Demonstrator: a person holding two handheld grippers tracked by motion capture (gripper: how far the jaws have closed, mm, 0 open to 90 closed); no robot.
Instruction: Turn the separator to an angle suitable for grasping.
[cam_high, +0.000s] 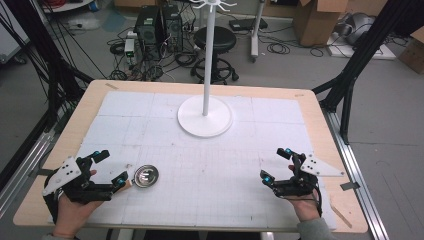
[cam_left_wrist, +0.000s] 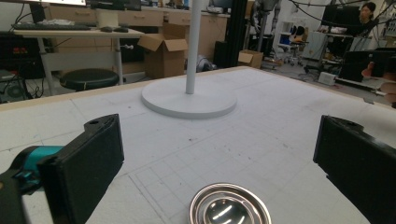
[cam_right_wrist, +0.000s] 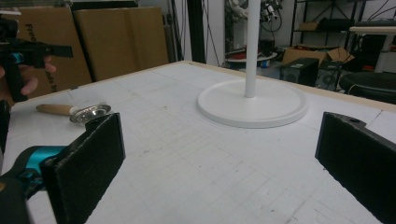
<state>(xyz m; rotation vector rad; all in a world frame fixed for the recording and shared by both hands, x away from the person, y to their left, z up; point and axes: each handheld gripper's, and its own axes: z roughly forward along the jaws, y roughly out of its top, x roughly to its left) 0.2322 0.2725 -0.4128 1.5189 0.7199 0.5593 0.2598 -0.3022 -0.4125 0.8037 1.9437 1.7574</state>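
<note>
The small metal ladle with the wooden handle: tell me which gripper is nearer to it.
Left. The left gripper sits right beside the ladle, its jaws open and pointing toward the bowl. The right gripper is far across the table, also open.

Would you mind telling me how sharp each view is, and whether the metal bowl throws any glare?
High view: soft and low in detail, lighting even, the metal bowl shows pale reflections. Left gripper view: bright streaks glint inside the bowl; the near black pads are slightly soft. Right gripper view: the white stand base reads clearly, and the background is a little blurred.
</note>
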